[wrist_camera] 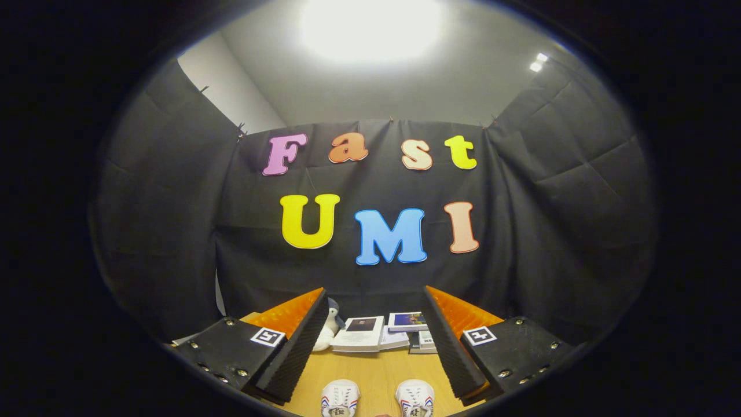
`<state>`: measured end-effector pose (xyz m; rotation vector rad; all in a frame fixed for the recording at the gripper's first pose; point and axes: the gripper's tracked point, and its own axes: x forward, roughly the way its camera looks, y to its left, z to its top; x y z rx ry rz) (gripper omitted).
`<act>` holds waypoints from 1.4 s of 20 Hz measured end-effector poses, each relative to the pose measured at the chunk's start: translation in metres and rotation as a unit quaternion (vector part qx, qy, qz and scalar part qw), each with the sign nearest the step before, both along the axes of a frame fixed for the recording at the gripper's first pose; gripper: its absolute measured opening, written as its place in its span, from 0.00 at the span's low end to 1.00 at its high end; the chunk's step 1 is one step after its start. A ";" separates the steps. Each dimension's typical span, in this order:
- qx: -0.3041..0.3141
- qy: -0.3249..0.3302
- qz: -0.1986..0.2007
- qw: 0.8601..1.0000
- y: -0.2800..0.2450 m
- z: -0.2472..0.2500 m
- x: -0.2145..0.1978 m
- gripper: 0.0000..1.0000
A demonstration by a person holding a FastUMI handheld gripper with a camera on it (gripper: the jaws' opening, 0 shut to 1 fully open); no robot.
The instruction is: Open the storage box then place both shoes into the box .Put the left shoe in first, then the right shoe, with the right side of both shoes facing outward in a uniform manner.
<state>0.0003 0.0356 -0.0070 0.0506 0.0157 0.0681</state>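
gripper [373, 324]: fingers spread wide, holding nothing | two white sneakers with red-blue stripes [340, 398] [415, 397] on wooden table [376, 370] between fingers | tongue labels unreadable | paperback books [360, 333] beyond

I'm working in a recording booth rather than a home: black cloth [173, 231] hangs pinned as walls on three sides, a plain white ceiling with a bright lamp [370, 26] sits above, and one wooden surface [376, 370] carries staged books [362, 333] and a plush toy [329, 330].

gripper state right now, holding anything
gripper: open, fingers spread wide, holding nothing; two white shoes with red and blue stripes sit on the wooden table between them.
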 end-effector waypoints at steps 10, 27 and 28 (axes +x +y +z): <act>0.162 0.110 0.098 0.976 0.055 -0.057 0.001 0.96; 0.404 0.340 0.186 0.829 0.146 -0.178 -0.016 0.95; 0.407 0.348 0.190 0.823 0.152 -0.183 -0.019 0.95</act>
